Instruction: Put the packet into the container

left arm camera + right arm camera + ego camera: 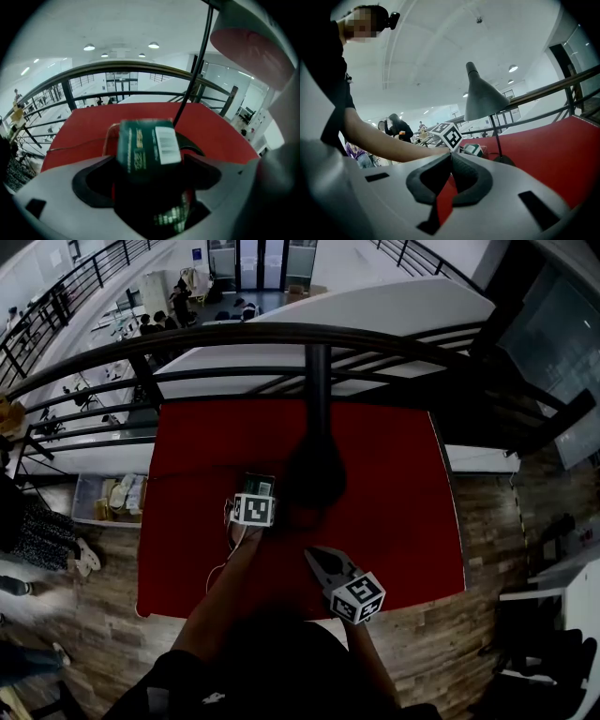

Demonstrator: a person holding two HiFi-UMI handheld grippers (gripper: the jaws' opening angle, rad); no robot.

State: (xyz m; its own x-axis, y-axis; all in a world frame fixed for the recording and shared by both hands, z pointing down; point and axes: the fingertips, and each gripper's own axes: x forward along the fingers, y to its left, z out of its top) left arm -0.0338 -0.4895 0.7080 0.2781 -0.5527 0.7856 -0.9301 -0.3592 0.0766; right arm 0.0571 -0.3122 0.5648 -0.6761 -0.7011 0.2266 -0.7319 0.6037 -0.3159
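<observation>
left gripper point(149, 161): jaws wide, clamped across the green packet point(146, 145), tilted down over the clear container point(108, 137) on the red table point(79, 126), apparently lined up for the drop. right gripper point(450, 157): jaws closed together, empty, parked aside, seemingly unneeded.

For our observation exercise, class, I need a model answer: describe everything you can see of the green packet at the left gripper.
The packet is a dark green, boxy pack with pale lettering and a white barcode label on its face; it looks like glossy printed card or film. It stands nearly upright, slightly blurred, between the left gripper's jaws, whose dark pads seem to press its two sides. Below it lies the red table; a clear container's rim shows just behind it.
</observation>
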